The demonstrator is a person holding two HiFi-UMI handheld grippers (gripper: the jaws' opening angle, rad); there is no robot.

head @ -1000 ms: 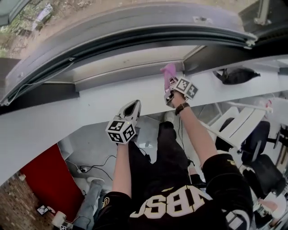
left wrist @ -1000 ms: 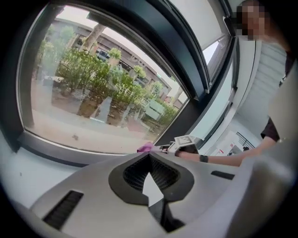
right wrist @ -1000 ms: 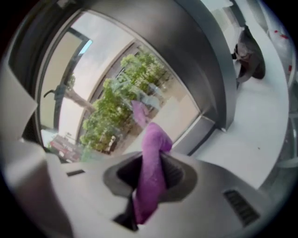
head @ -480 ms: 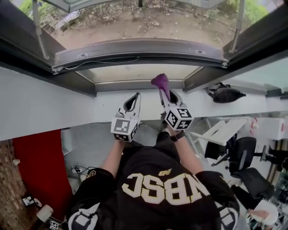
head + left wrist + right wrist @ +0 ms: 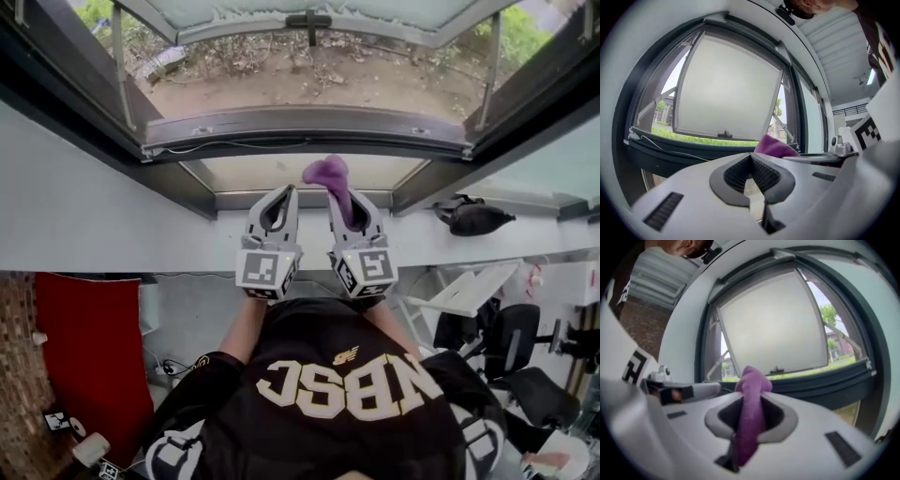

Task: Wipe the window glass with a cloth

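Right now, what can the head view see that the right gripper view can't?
Only the head view shows the person's black shirt, the red panel and the office chairs below. Only the right gripper view shows, from close up, the right gripper with its tongs shut on the purple cloth. Both show the cloth, the left gripper alongside and the open window.
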